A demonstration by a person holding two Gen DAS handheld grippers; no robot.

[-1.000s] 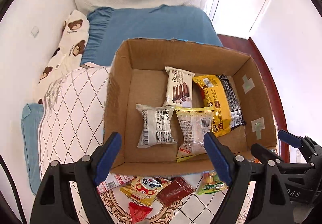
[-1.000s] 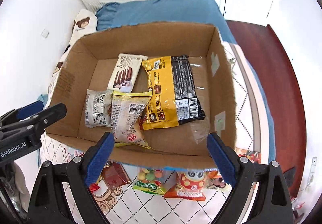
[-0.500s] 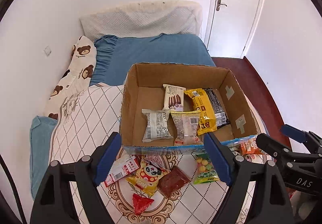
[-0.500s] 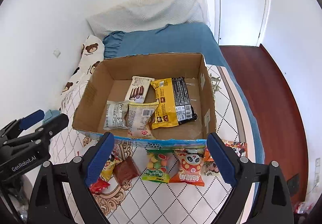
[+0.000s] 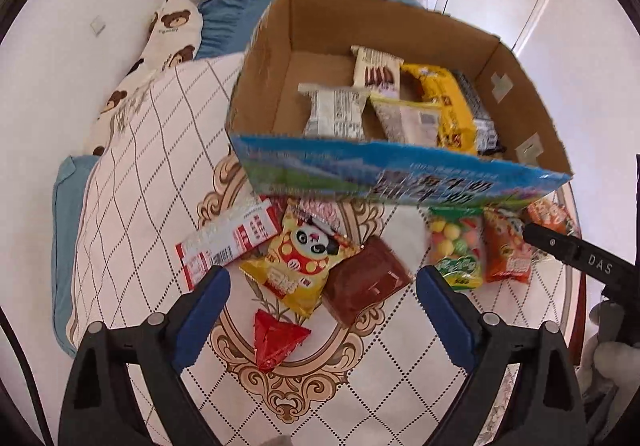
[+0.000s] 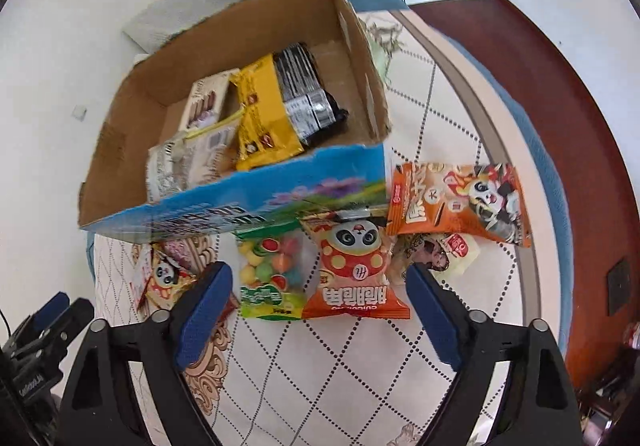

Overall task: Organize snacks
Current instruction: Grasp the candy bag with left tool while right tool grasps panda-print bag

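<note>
Left wrist view: my left fingers (image 5: 320, 296) point down at the quilted bedspread (image 5: 132, 165), opening, nothing between them.
Below left fingers: yellow panda snack packet (image 5: 300, 262), brown packet (image 5: 366, 280) touching its right edge, red triangular packet (image 5: 276, 338) just in front.
White-and-red packet (image 5: 228, 240): left of the panda packet, partly under it.
Cardboard box (image 5: 400, 173): on the bed behind the loose snacks, several packets inside, among them a yellow bag (image 5: 444, 105).
Right wrist view: my right fingers (image 6: 316, 304) are closing but clear of everything.
Between right fingers: green candy bag (image 6: 268, 274) and orange panda packet (image 6: 356, 270), side by side, untouched.
Orange packet (image 6: 456, 201): right of the box's corner.
</note>
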